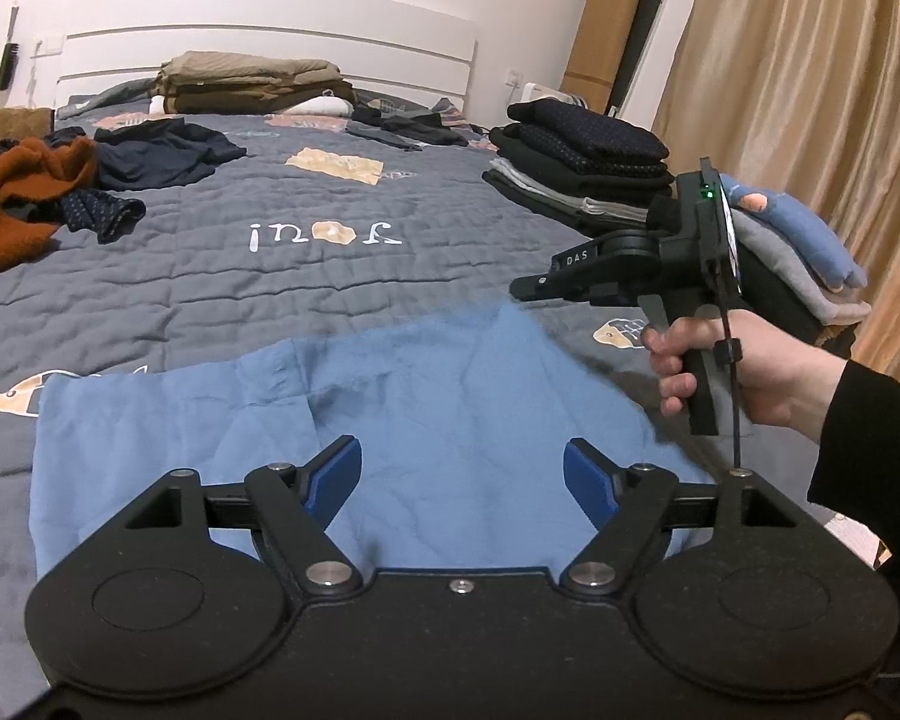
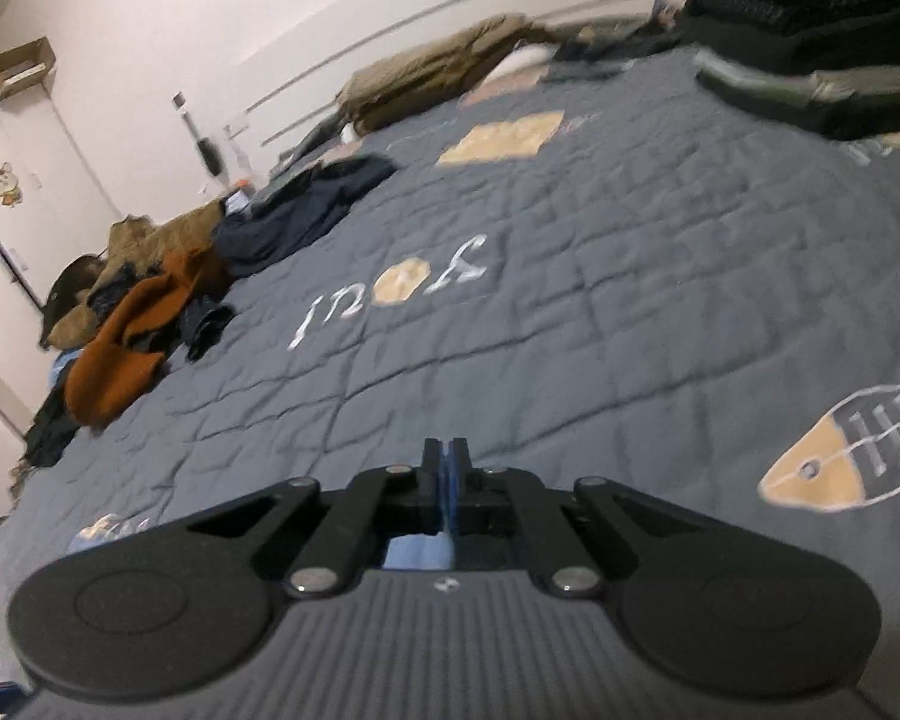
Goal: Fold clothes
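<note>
A light blue garment is shown spread on the bed's grey quilt, directly beneath the left hand-held gripper, whose blue-padded fingers are spread wide and hold nothing. At 3 o'clock, the right hand-held gripper is gripped by a hand; its fingers are pressed together, and whether the garment's raised, blurred edge is pinched cannot be told. Folded stacks are seen at 2 o'clock, unfolded clothes at 10 o'clock.
</note>
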The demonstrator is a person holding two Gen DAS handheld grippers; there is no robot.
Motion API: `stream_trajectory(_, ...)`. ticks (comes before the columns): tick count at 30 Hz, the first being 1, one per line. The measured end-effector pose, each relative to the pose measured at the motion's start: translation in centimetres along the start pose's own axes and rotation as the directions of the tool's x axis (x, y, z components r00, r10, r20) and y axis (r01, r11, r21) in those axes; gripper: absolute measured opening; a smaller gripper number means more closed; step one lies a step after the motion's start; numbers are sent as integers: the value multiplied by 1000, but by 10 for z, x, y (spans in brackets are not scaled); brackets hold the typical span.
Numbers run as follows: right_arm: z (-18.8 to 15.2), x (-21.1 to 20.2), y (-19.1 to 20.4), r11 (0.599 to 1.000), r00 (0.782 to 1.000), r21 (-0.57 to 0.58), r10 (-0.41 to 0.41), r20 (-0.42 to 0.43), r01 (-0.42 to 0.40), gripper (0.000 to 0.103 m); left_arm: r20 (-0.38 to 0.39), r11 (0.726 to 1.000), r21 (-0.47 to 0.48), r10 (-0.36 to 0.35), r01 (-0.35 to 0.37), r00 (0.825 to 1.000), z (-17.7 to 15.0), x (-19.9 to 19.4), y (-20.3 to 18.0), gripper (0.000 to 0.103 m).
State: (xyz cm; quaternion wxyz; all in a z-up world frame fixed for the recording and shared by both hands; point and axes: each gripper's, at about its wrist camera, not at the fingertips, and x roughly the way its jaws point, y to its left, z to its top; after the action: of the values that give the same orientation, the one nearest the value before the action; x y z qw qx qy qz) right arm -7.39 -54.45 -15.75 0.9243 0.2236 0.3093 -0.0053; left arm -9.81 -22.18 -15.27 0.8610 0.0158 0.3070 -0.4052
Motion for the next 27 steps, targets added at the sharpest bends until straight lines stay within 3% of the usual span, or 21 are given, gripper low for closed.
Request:
stream_trajectory(10, -2, 2, 2, 994, 999, -103, 37, -29, -40, 6, -2, 1000, -14, 10, -10, 1000, 1, -1, 5, 74)
stream_trajectory(15, -14, 14, 14, 979, 990, -203, -12, -142, -17, 16, -3, 1000, -1, 10, -10, 1000, 1, 0, 4, 74)
stream_trajectory(20, -26, 21, 19, 969, 982, -245, -51, -183, 4, 22, -1, 1000, -10, 13, -13, 1000, 2, 0, 6, 75)
stream_trajectory(25, -26, 14, 23, 963, 985, -268, -51, -165, 5, 17, -3, 1000, -7, 11, -11, 1000, 2, 1, 6, 74)
stream_trajectory(27, -25, 10, 24, 961, 987, -277, -50, -155, 5, 21, -2, 1000, -9, 10, -10, 1000, 3, 0, 6, 74)
